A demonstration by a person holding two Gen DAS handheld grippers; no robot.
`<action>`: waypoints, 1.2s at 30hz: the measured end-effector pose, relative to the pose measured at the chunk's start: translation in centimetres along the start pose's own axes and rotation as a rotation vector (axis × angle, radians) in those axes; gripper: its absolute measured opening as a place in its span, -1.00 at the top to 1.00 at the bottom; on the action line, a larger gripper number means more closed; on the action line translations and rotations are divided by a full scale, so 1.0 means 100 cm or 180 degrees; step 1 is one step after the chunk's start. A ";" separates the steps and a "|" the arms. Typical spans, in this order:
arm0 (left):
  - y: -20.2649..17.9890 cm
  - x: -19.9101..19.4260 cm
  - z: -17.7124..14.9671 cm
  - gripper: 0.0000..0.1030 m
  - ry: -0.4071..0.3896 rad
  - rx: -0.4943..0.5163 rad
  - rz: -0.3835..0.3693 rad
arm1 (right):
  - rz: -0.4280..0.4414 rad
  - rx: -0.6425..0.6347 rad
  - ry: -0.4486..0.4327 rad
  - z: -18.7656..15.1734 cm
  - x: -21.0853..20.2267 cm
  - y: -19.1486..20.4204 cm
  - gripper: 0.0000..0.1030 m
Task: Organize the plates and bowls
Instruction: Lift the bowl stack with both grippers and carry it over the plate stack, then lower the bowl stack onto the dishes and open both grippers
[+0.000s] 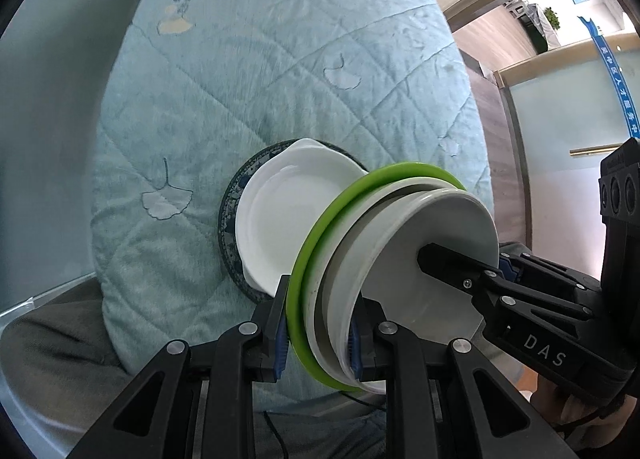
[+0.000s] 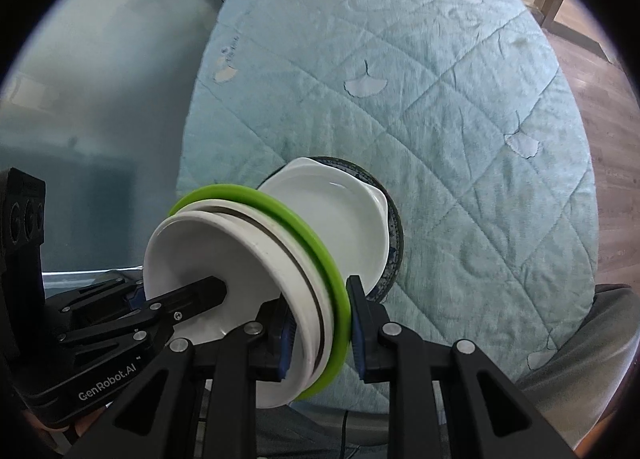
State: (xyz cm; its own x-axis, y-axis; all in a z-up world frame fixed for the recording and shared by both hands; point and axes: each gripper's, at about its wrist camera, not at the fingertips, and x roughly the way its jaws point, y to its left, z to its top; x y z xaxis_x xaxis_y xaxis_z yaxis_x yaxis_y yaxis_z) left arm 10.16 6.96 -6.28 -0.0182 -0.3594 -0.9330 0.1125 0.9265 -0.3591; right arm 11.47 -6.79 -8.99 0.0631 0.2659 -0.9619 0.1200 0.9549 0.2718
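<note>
In the left wrist view, the left gripper (image 1: 318, 333) clamps the rim of a stack of round dishes, a lime-green plate (image 1: 316, 243) under white bowls (image 1: 436, 227), held above a white eared dish (image 1: 280, 215) resting on a dark patterned plate (image 1: 228, 231), mostly hidden, on the quilted pale-blue cloth (image 1: 260, 59). The right gripper (image 1: 460, 263) grips the stack's far rim, with one finger inside the top bowl. In the right wrist view, the right gripper (image 2: 320, 333) pinches the same rim; the stack's lower edge is cut off behind its fingers (image 2: 358, 323).

Likely an office lobby: frosted glass partitions (image 1: 568, 107), wood-look floor (image 2: 612, 163), blue banner (image 1: 616, 71), quilt-covered bench (image 1: 280, 59).
</note>
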 end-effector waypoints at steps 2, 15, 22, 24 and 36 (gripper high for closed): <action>0.004 0.009 0.006 0.62 0.0019 -0.0005 0.0015 | -0.0001 0.0017 0.0033 0.005 0.009 -0.002 0.56; 0.030 0.059 0.028 0.61 0.0246 -0.0196 -0.0058 | -0.0101 0.0056 0.0240 0.027 0.062 -0.010 0.53; 0.032 0.073 0.029 0.60 0.0280 -0.0243 -0.0042 | -0.0131 0.0083 0.0246 0.034 0.075 -0.014 0.51; 0.034 0.076 0.030 0.59 0.0285 -0.0284 -0.0050 | -0.0130 0.0064 0.0258 0.035 0.079 -0.013 0.51; 0.029 0.076 0.027 0.50 0.0183 -0.0265 0.0030 | -0.0213 -0.0017 0.0097 0.039 0.083 -0.009 0.50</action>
State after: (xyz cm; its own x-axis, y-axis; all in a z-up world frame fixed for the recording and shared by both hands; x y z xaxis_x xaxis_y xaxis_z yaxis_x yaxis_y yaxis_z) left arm 13.03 6.62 -14.41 -0.0749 -0.3458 -0.9353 0.0302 0.9367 -0.3488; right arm 15.78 -6.00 -17.09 0.0251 0.2052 -0.9784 0.1176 0.9713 0.2067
